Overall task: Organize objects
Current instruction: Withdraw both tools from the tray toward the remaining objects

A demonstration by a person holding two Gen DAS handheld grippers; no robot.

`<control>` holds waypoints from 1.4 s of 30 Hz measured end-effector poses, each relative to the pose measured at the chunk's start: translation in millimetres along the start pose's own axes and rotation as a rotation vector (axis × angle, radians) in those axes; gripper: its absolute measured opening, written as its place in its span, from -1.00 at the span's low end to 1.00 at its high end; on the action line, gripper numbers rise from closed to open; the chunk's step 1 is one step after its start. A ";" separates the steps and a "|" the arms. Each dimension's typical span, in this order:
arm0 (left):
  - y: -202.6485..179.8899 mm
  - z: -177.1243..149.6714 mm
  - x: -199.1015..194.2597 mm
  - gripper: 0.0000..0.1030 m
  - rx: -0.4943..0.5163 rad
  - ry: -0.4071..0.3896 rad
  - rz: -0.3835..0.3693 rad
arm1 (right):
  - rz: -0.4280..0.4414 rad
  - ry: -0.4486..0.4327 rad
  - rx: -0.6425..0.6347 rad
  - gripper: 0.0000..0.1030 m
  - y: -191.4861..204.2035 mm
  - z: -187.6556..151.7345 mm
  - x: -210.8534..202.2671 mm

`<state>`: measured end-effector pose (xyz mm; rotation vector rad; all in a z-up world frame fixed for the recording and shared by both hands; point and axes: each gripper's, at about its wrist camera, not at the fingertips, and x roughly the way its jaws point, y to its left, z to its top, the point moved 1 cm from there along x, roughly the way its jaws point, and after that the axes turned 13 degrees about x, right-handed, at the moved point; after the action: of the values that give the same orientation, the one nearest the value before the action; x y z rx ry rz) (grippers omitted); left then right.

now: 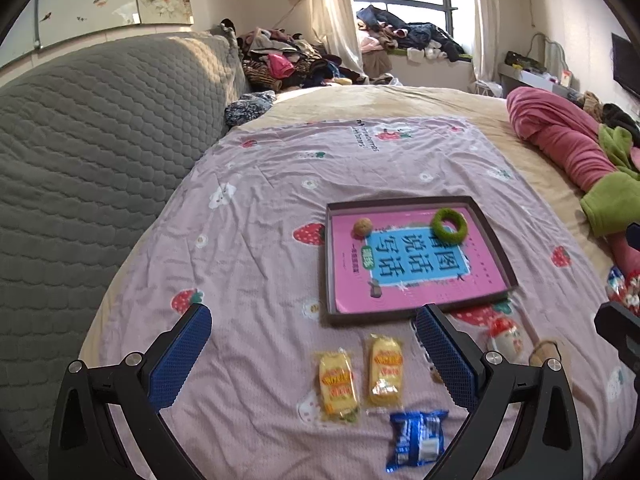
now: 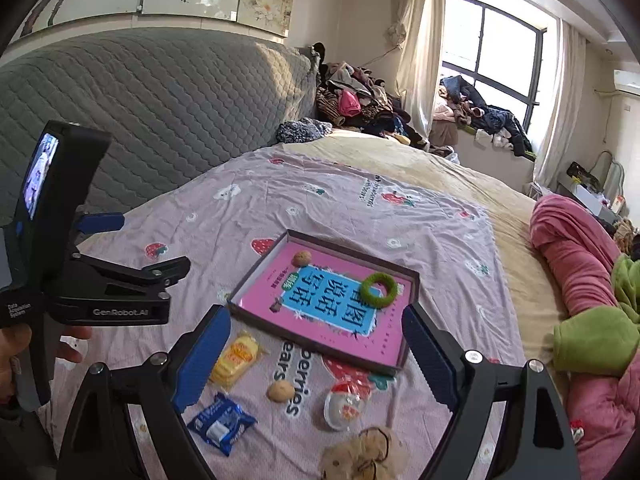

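Both grippers, left [image 1: 312, 334] and right [image 2: 316, 334], hovering with jaws wide and empty over the bed [image 1: 248, 208]. Tray [image 1: 496, 248] holding walnut [image 1: 362, 227] and ring [image 1: 449, 224]; snacks [image 1: 338, 386] loose before it. Risk: soft, wrinkled sheet letting slick wrappers slide from closing jaws.

Bright daylight through the window [image 2: 496, 44], blown out to white glare at the panes. Soft shade on the grey headboard [image 1: 100, 120] left of the window, sunlit patch along its top. Strong fisheye bending and black vignette at the corners. Mostly sharp; slight blur on items nearest the lens.
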<state>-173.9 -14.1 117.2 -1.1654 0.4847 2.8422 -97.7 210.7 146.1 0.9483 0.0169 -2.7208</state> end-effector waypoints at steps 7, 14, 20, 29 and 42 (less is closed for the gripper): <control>-27.9 -24.9 -20.2 0.98 0.013 -0.005 -0.024 | -0.012 0.029 0.034 0.70 -19.8 -31.5 -14.1; -51.6 -41.4 -30.1 0.98 0.018 -0.006 -0.050 | -0.038 0.059 0.047 0.70 -30.5 -63.6 -22.9; -69.6 -55.3 -36.1 0.98 0.021 0.003 -0.072 | -0.045 0.071 0.059 0.70 -35.2 -83.5 -32.4; -83.8 -73.0 -43.6 0.98 0.017 0.005 -0.091 | -0.047 0.068 0.092 0.72 -44.1 -97.6 -41.6; -90.6 -95.9 -36.5 0.98 0.007 0.037 -0.125 | -0.038 0.084 0.146 0.75 -56.5 -118.4 -37.0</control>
<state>-69.3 46.8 53.4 -1.2045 0.4078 2.7159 -11.6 285.5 71.4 1.1123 -0.1518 -2.7455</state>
